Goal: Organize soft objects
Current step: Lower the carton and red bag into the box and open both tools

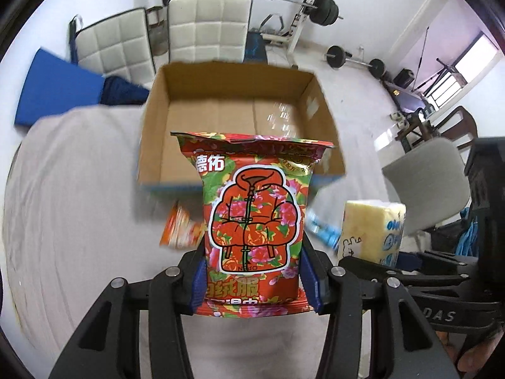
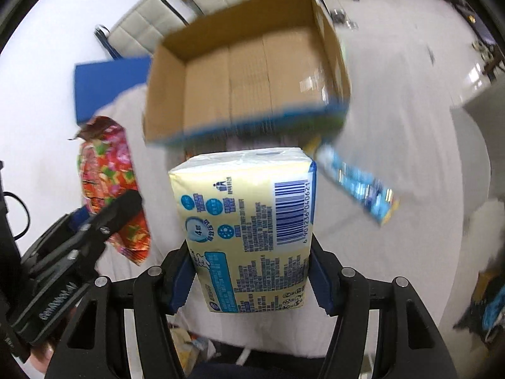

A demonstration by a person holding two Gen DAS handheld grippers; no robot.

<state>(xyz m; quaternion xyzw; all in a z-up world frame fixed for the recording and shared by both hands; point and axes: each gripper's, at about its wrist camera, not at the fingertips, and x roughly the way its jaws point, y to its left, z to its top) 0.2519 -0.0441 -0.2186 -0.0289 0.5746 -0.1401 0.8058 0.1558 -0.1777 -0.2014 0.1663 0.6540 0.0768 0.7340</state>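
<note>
My left gripper is shut on a red floral wet-wipe pack and holds it upright above the white cloth, in front of an open cardboard box. My right gripper is shut on a pale yellow tissue pack, also held in front of the box. The tissue pack shows at the right of the left wrist view. The floral pack shows at the left of the right wrist view. The box holds nothing that I can see.
An orange packet and a blue packet lie on the white cloth near the box; the blue packet also shows in the right wrist view. White padded chairs, a blue mat and gym weights stand behind.
</note>
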